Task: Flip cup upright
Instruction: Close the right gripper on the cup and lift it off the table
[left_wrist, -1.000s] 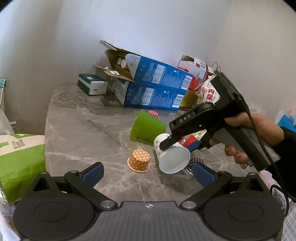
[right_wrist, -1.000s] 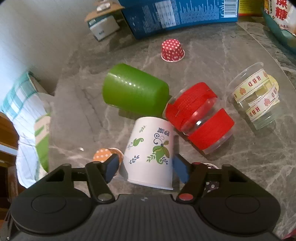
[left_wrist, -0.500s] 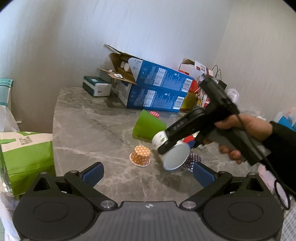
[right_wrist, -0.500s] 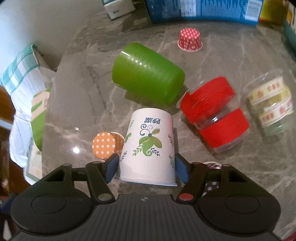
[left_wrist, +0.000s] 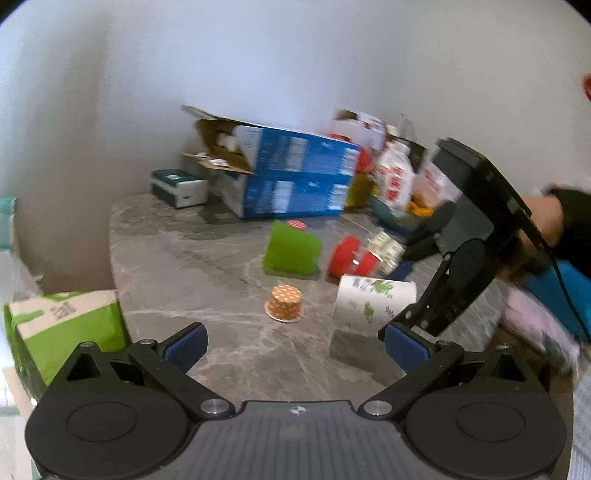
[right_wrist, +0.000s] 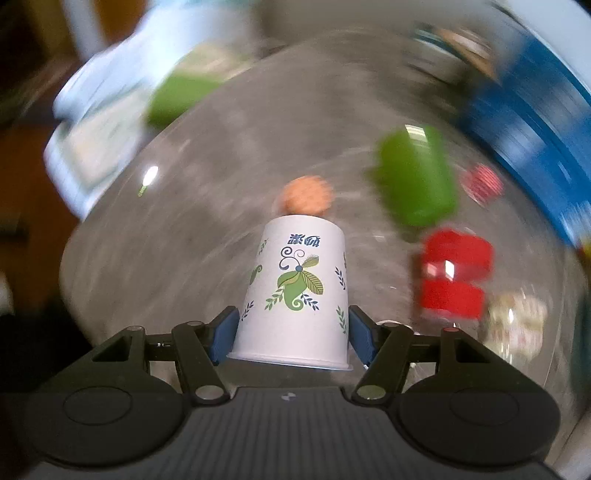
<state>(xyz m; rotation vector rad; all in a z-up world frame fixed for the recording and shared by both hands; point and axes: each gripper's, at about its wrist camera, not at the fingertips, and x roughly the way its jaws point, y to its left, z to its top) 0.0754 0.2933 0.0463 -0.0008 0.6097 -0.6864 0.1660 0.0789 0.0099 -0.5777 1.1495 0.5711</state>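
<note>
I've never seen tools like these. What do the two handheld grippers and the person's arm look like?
Each gripper, left and right, is black plastic with a ribbed body, two round discs, silver pivot bolts and blue finger pads. A thin black cable trails from the right one; the hand wears a dark sleeve.
</note>
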